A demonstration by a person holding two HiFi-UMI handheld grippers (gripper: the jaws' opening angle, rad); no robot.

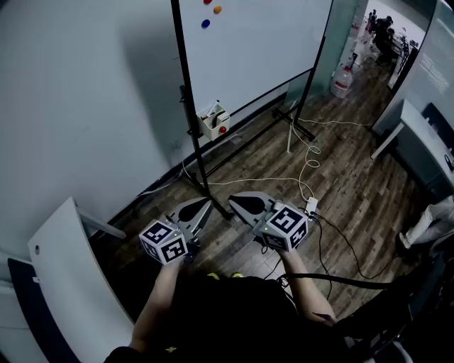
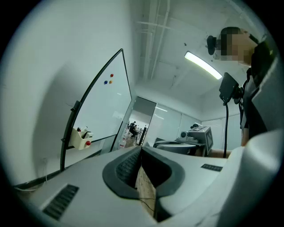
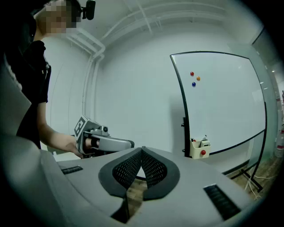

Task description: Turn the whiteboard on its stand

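Observation:
The whiteboard (image 1: 259, 42) stands on its black stand (image 1: 190, 120) against the wall, a little ahead of me. A beige pen box (image 1: 213, 123) hangs on its lower edge and coloured magnets (image 1: 211, 10) sit near its top. My left gripper (image 1: 206, 203) and right gripper (image 1: 233, 201) are held side by side over the wood floor, short of the stand's foot. Both are shut with nothing between the jaws. In the left gripper view the left gripper (image 2: 141, 149) points past the whiteboard (image 2: 104, 108). From the right gripper (image 3: 142, 150), the whiteboard (image 3: 222, 99) lies ahead to the right.
White cables (image 1: 308, 159) and a power strip (image 1: 311, 206) lie on the floor right of the stand's feet. A water bottle (image 1: 342, 80) stands past the board. A white desk (image 1: 418, 131) is at the right, a white panel (image 1: 67, 273) at the near left, and a person's legs (image 1: 425, 221) at the far right.

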